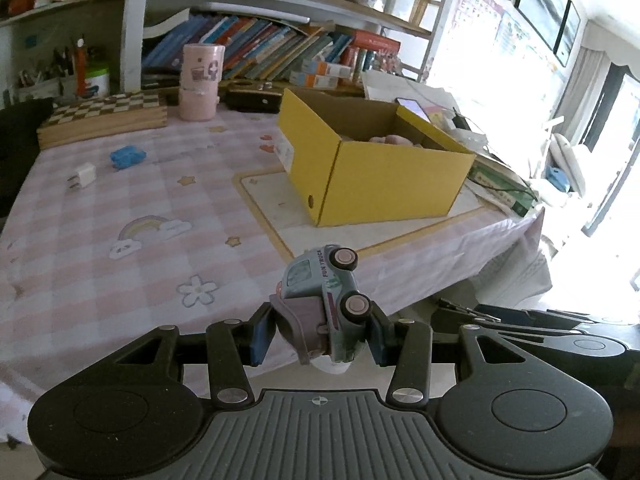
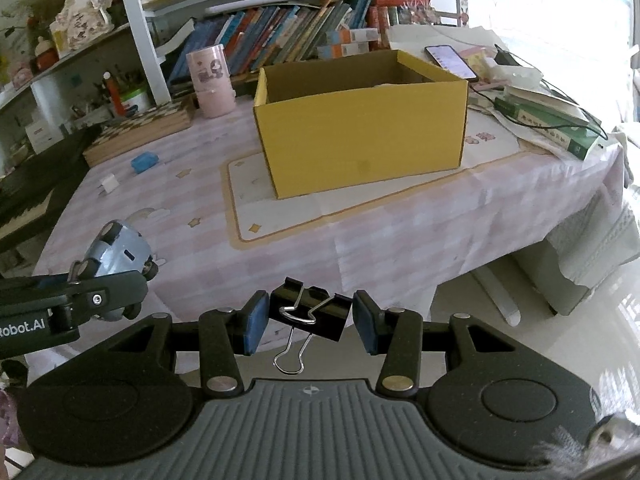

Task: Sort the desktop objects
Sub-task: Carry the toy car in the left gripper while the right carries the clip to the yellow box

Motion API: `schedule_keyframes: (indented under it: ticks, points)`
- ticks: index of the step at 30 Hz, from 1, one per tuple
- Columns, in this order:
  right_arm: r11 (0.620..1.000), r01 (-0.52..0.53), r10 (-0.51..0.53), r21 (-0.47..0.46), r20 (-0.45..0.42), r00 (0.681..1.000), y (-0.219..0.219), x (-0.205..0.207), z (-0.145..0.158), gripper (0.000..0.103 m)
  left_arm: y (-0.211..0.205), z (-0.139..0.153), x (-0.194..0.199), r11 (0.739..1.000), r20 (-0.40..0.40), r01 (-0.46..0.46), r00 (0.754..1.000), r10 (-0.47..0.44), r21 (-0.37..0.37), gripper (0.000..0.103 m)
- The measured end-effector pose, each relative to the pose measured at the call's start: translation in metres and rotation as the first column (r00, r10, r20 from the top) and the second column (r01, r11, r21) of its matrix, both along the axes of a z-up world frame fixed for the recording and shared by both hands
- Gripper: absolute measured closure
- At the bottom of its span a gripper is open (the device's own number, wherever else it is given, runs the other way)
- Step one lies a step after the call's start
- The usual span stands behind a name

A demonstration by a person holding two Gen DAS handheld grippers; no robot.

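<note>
With your left gripper pinching the truck and your right gripper pinching the clip, both off the table's near edge, clear the box wall before releasing inside.

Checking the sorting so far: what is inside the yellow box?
In the left wrist view, a pale pinkish, rounded thing shows above the near wall of the yellow box. What it is I cannot tell; the walls hide the floor and anything else.
</note>
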State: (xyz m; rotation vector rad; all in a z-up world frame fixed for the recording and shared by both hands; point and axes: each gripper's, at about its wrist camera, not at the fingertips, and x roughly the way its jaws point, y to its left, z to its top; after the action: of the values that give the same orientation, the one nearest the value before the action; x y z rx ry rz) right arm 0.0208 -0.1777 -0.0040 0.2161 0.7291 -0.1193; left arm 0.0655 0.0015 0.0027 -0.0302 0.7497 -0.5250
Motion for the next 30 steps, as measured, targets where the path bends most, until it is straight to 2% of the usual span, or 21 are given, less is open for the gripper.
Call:
schedule_keyframes:
  ticks: [13,30]
  points:
    - [1.000,0.004,-0.004,0.007,-0.011,1.000,-0.045,0.015,0.001,0.060,-0.045,0.001,0.016,1.000,-0.001,0.010,1.000,-0.010,0.012,0.057]
    - [0.999,-0.038,0.038,0.014,0.001,0.999,-0.114,0.054,0.004,0.060,-0.115,0.008,0.039,0.999,0.050,0.001,0.999,-0.003,0.042,0.057]
